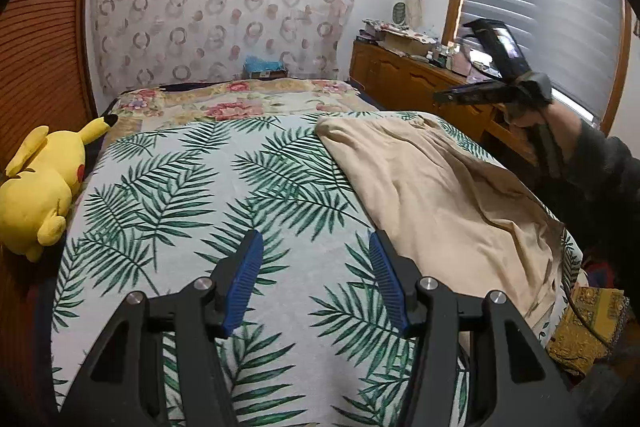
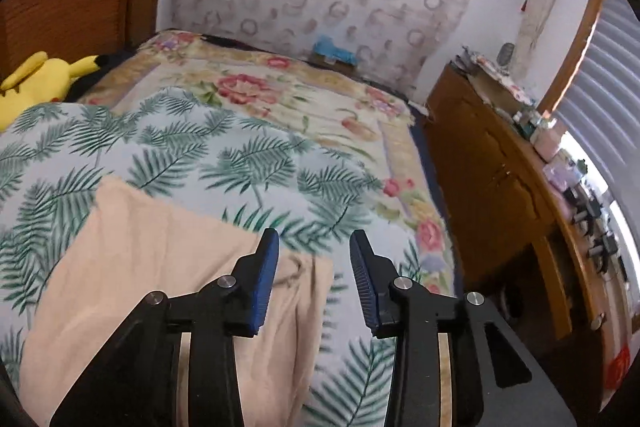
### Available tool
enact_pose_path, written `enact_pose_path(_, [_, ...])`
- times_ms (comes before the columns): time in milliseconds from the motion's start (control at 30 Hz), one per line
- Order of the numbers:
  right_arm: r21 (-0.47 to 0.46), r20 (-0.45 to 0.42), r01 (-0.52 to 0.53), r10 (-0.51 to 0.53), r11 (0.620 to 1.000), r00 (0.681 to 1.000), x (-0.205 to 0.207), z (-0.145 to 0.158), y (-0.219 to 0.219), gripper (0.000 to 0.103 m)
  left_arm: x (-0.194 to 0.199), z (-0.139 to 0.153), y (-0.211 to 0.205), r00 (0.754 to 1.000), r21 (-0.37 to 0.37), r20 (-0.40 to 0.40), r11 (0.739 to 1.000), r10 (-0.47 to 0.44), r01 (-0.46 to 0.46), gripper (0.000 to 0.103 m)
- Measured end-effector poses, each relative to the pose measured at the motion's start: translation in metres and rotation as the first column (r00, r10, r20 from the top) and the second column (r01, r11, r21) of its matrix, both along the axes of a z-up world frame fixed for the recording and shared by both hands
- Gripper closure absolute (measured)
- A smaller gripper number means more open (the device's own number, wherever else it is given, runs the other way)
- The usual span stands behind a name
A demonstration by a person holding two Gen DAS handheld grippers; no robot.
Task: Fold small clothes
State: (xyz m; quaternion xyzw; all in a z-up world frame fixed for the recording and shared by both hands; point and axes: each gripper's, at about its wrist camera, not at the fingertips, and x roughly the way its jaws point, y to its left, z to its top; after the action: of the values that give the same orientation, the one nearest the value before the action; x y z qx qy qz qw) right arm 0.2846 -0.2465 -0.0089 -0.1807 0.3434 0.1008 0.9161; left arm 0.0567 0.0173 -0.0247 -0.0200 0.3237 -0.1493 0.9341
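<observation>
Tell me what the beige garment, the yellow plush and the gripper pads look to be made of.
Beige garment: soft thin woven or knit cloth, matte; it drapes in loose folds.
Yellow plush: fuzzy stuffed fabric, rounded and puffy.
Left gripper pads: blue ribbed rubber or plastic, probably; the fine grooves show.

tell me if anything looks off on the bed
The beige garment lies rumpled and skewed along the bed's right side, its lower end drooping over the edge, not laid flat for folding. Both grippers, left and right, are open and hold nothing.
</observation>
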Motion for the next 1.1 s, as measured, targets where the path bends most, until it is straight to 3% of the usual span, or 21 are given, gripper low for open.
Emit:
enact_pose_path(267, [0.052,-0.051,-0.128,0.130,0.990,0.990,-0.106,-0.012,-0.025,0.066,0.000,-0.004,-0.030,0.998,0.012,-0.017,0.998,-0.066,0.066,0.049])
enact_pose_path(467, [0.112,-0.104,-0.132,0.143,0.985,0.984,-0.170,-0.037,-0.052,0.066,-0.006,-0.009,-0.062,0.989,0.030,-0.047,0.989,-0.142,0.143,0.049])
enact_pose_path(633, [0.097,-0.134,-0.079,0.092,0.992,0.987,-0.196,-0.058,-0.071,0.066,-0.009,-0.017,-0.082,0.979,0.040,-0.080,0.981,-0.185,0.189,0.049])
enact_pose_path(767, [0.187,-0.179,-0.061,0.095,0.980,0.979,-0.200,-0.068,-0.086,0.067,-0.012,-0.023,-0.092,0.972,0.047,-0.107,0.976,-0.208,0.214,0.049])
enact_pose_path(933, [0.264,-0.175,-0.096,0.146,0.960,0.974,-0.205,-0.070,-0.093,0.095,-0.015,-0.025,-0.096,0.968,0.053,-0.122,0.972,-0.221,0.228,0.049])
enact_pose_path(1100, [0.312,-0.096,-0.120,0.157,0.943,0.983,-0.220,-0.041,-0.102,0.101,-0.018,-0.025,-0.097,0.966,0.050,-0.132,0.971,-0.224,0.232,0.049])
